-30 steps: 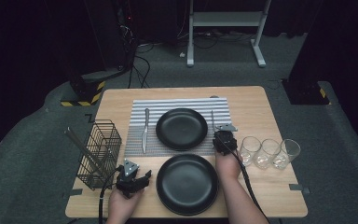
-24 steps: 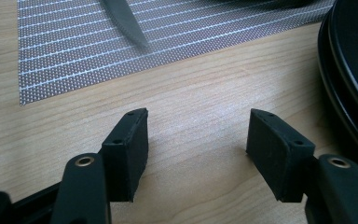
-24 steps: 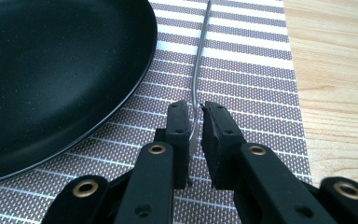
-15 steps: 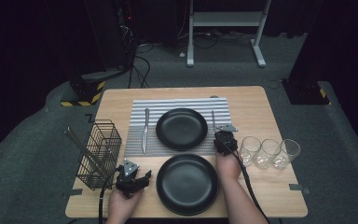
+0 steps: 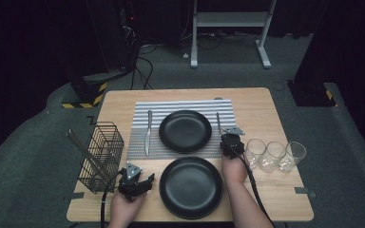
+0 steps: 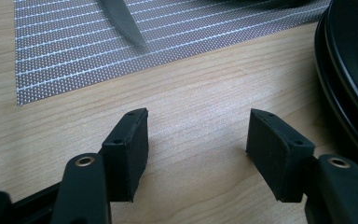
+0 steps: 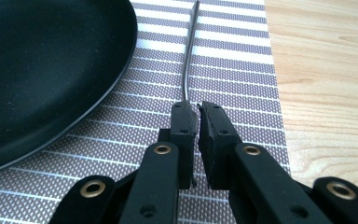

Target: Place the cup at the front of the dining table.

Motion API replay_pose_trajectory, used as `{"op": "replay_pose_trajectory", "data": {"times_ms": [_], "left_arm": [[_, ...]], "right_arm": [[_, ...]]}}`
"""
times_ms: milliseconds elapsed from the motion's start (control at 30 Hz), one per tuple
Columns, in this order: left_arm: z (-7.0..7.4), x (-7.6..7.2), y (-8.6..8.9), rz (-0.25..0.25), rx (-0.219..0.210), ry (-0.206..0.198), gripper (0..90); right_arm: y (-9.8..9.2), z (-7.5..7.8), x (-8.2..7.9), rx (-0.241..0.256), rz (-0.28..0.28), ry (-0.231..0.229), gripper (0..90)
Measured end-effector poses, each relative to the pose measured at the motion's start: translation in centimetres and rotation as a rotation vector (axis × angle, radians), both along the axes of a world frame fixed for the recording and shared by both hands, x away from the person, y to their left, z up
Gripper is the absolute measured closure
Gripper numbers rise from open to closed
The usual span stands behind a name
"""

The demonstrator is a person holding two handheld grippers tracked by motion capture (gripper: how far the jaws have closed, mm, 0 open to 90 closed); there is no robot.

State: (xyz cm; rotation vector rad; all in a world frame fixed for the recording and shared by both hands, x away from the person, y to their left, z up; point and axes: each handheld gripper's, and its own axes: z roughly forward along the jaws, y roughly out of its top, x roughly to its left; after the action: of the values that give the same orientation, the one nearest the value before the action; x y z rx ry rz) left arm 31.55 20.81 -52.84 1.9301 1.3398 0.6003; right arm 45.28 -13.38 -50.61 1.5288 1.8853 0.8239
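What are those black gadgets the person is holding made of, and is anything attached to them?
Each gripper, left gripper and right gripper, is matt black with two flat arms joined by brass-coloured rivets, ending in blocky black pads with small screw holes. A grey three-cornered plate sits on top, and a black cable trails back along the forearm. No sleeves show.

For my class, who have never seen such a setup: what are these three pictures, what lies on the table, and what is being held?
A person sits at a wooden table with a hand-held clamp tool in each hand. One picture looks down from above; the other two come from cameras riding on each tool, looking along its black fingers.

On the table lie a striped placemat bearing a knife and a black plate, a second black plate, three glasses and a wire basket.

The right gripper is shut on a thin metal utensil handle beside the far plate. The left gripper is open over bare wood, holding nothing.
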Motion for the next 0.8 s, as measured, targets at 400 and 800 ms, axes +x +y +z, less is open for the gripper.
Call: {"op": "replay_pose_trajectory", "data": {"times_ms": [400,800], "left_arm": [[0.0,0.01,-0.01,-0.005,0.003,-0.001,38.8],[0.01,-0.01,-0.12,-0.011,0.01,0.001,38.9]], "right_arm": [[0.01,-0.2,-0.3,0.005,0.003,0.011,72.5],[0.15,-0.91,-0.87,0.008,-0.014,0.021,55.6]]}}
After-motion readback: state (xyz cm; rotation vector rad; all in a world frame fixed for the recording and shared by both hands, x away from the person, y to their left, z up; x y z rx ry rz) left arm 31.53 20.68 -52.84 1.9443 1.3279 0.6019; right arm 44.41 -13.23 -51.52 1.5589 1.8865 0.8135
